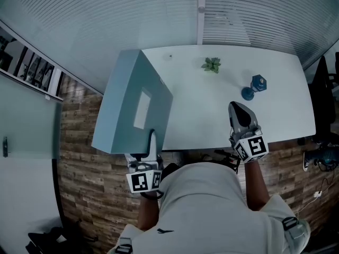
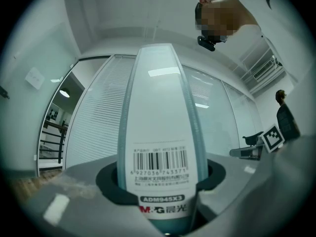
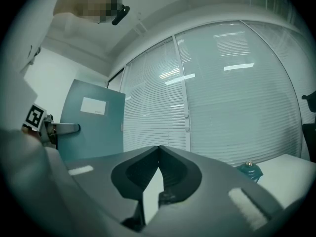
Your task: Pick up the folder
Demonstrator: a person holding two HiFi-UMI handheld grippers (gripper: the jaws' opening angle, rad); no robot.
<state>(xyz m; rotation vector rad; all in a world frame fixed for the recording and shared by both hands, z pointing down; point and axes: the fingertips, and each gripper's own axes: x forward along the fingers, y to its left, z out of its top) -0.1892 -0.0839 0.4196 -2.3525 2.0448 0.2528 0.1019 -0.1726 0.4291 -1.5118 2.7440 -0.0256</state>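
Note:
The folder [image 1: 132, 105] is a pale blue box file with a white label on its face. It stands tilted over the left end of the white table [image 1: 201, 120]. My left gripper [image 1: 151, 142] is shut on its lower edge from the near side. In the left gripper view the folder's spine [image 2: 160, 127], with a barcode label, fills the gap between the jaws of the left gripper [image 2: 160, 184]. My right gripper [image 1: 239, 111] is above the table's near edge, shut and empty. In its own view the right gripper [image 3: 158, 149] has its jaws meeting, and the folder [image 3: 94, 125] is at the left.
A small green plant [image 1: 212, 64] and a blue dumbbell-like object [image 1: 255, 85] sit toward the far side of the table. Window blinds run behind the table. A dark chair [image 1: 322, 89] stands at the right, and wooden floor [image 1: 79, 157] lies to the left.

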